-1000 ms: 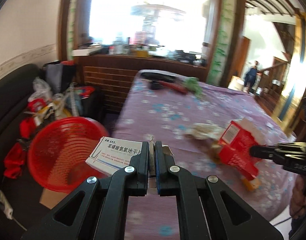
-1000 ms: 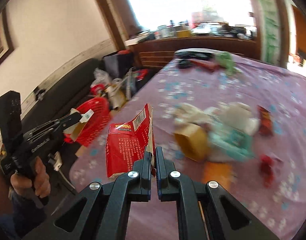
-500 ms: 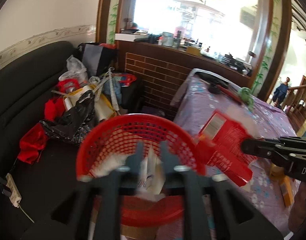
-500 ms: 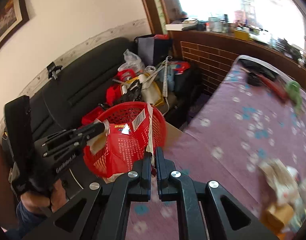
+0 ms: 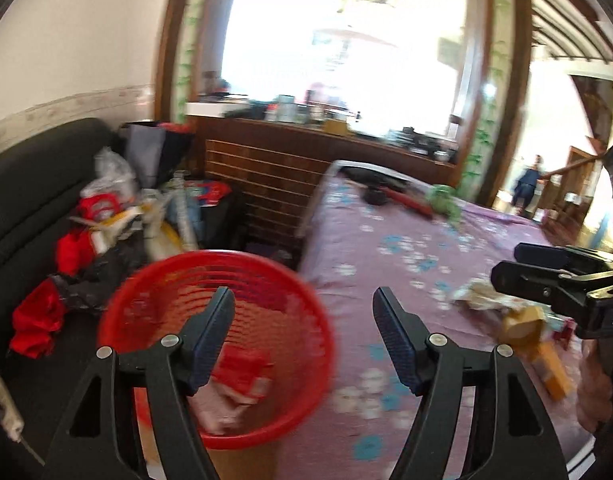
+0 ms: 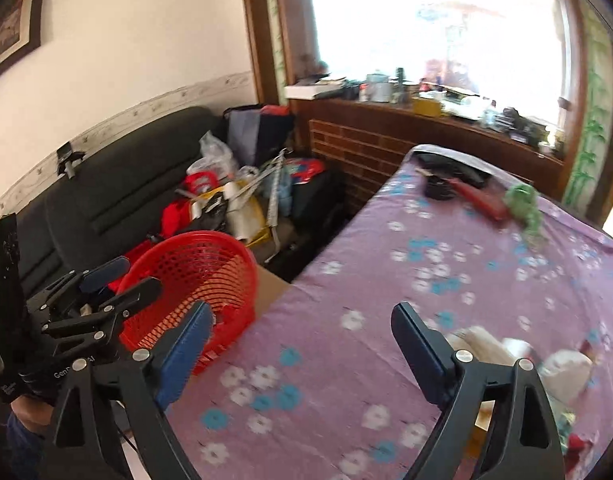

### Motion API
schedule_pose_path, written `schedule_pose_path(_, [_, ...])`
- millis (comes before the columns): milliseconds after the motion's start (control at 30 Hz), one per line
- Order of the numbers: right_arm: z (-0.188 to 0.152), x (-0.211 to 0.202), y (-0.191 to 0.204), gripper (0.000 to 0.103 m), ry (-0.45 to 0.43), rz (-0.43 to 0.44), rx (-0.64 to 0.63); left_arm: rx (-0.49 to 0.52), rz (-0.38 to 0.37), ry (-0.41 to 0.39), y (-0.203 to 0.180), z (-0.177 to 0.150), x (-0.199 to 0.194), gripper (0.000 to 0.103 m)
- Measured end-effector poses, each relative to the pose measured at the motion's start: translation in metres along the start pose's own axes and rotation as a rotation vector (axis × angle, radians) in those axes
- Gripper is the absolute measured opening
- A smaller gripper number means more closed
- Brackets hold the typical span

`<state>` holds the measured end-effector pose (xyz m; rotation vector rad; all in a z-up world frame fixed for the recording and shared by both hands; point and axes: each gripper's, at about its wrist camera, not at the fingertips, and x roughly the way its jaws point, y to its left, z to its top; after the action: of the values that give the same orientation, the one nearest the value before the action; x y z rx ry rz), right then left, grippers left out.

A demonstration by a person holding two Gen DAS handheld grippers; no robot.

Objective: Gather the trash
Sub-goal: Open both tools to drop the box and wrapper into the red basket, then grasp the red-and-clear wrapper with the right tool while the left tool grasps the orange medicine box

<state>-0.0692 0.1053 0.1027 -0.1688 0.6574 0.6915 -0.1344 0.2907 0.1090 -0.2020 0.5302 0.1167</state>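
While your left gripper [image 5: 302, 320] gapes wide and empty over the red basket [image 5: 214, 360], the red packet [image 5: 242, 372] lies inside it, beside the table's left edge. Your right gripper [image 6: 302, 344] is equally wide over the purple tablecloth [image 6: 446, 280]; more trash [image 6: 506, 356] sits near its right edge.

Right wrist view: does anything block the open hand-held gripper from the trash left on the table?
Nothing visible does. The right hand-held gripper hangs open over bare purple tablecloth; the crumpled trash pile lies just beside its right finger.
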Motion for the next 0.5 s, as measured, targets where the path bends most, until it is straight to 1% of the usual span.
schedule_pose_path(100, [-0.004,-0.015,-0.023,0.094,0.003,-0.048,0.020,0.043,-0.087,0.024,-0.029,0.003,0.013,0.070])
schedule_pose_path(200, [-0.011,-0.036,-0.059,0.093,-0.008,-0.143,0.075,0.093,-0.159,0.055,-0.059,0.005,0.025,0.070])
schedule_pose_path(300, [-0.021,-0.059,-0.089,0.088,-0.009,-0.225,0.111,0.112,-0.236,0.094,-0.086,0.002,0.035,0.071])
schedule_pose_path(367, [-0.033,-0.079,-0.114,0.082,-0.011,-0.310,0.145,0.122,-0.275,0.117,-0.100,-0.005,0.040,0.072])
schedule_pose_path(400, [-0.043,-0.091,-0.132,0.081,-0.013,-0.334,0.190,0.129,-0.289,0.129,-0.107,-0.010,0.042,0.072])
schedule_pose_path(467, [-0.062,-0.106,-0.160,0.080,-0.010,-0.335,0.266,0.137,-0.314,0.157,-0.122,-0.021,0.046,0.072])
schedule_pose_path(500, [-0.073,-0.114,-0.175,0.078,0.002,-0.365,0.304,0.136,-0.329,0.176,-0.130,-0.028,0.048,0.072])
